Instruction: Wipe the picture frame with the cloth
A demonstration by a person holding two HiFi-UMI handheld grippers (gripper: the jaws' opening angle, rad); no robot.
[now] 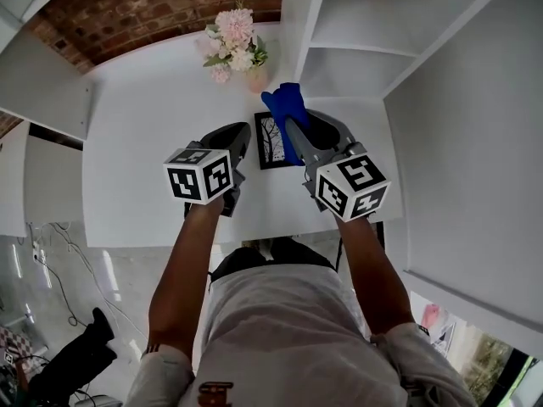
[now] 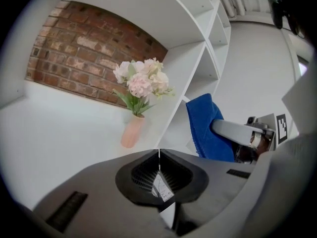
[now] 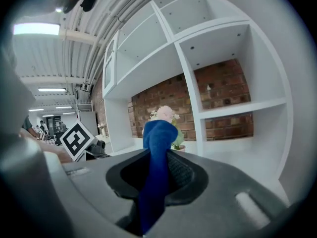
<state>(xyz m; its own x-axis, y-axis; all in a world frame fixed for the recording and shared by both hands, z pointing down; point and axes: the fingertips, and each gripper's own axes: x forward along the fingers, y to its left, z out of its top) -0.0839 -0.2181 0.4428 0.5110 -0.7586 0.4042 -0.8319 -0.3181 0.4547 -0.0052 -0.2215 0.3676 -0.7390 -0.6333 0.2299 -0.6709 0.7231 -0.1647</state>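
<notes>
Held cloth (image 1: 284, 102) clamped in fingers of right gripper (image 1: 292, 125), at far edge of picture frame (image 1: 270, 142) lying flat on desk (image 1: 144, 142). Had left gripper (image 1: 244, 134) fingers clenched shut just beside frame. Judged wiping not yet started; all left.

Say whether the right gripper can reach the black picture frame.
Probably yes: the right gripper, jaws shut on the blue cloth, hangs close by the black picture frame; nothing lies between.

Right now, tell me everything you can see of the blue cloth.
The cloth is deep blue, soft-looking, bunched into a narrow fold. The jaws of the right gripper are shut on it, its free end poking past them. It sits over the frame, at its far right corner; whether they touch cannot be told.
</notes>
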